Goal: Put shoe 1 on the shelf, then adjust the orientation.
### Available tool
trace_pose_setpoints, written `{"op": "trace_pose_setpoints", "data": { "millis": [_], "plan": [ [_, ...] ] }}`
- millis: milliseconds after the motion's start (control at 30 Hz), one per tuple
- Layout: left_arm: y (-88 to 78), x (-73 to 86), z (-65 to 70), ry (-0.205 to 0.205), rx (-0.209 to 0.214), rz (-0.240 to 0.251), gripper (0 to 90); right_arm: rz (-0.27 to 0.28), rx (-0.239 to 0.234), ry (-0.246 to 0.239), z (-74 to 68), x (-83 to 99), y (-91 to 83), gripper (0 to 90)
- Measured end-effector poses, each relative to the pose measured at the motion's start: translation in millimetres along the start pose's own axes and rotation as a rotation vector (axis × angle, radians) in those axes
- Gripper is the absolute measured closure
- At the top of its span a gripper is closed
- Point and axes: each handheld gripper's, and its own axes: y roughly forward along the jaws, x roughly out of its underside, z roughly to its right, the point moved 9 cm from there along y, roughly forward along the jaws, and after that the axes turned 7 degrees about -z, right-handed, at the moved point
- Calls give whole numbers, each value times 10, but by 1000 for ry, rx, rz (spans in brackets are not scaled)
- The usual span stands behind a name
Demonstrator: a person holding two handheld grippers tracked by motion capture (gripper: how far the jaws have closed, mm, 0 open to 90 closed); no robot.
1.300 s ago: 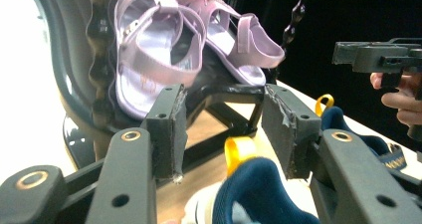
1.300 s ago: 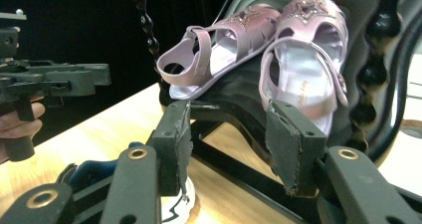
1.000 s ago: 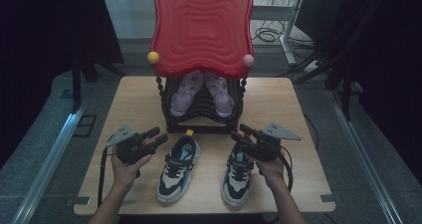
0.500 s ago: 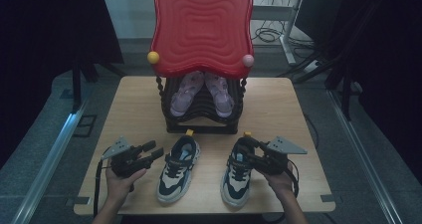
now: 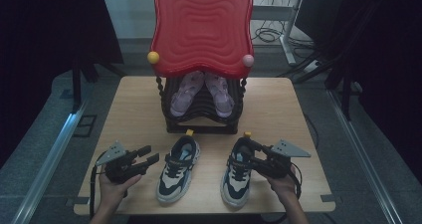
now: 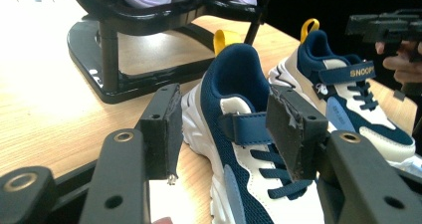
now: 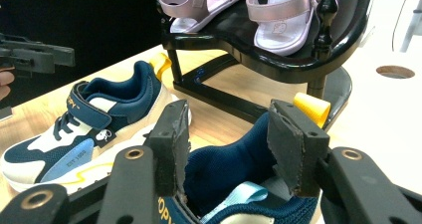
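Observation:
Two navy-and-white sneakers stand side by side on the wooden table (image 5: 283,104). My left gripper (image 5: 151,153) is just left of the left sneaker (image 5: 176,170). Its jaws have just been opening and stand open, with the sneaker's heel (image 6: 239,79) beyond the pads (image 6: 161,129), apart from them. My right gripper (image 5: 244,152) is over the heel of the right sneaker (image 5: 238,176). Its jaws straddle the navy heel collar (image 7: 224,171) without visibly squeezing it. The sneaker rests on the table.
A black shoe rack (image 5: 201,124) with a red wavy top (image 5: 201,25) stands behind the sneakers. It holds a pair of pink sandals (image 5: 186,92). A round hole (image 7: 394,71) is in the table near the rack. Dark floor and cables surround the table.
Both hands have drawn back toward the table's near edge. The left gripper moved left, away from the rack; the right gripper sank onto the right sneaker's heel.

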Motion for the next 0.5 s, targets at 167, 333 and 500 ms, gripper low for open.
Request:
{"op": "trace_pose_setpoints", "data": {
  "millis": [167,333,500],
  "plan": [
    [6,-30,146,17,58,-9,534,10,-3,20,27,13,-30,511],
    [10,-32,195,23,77,-11,599,20,4,21,34,-1,-66,511],
    [43,-9,227,13,81,-34,714,28,19,18,44,2,-86,514]
  ]
}}
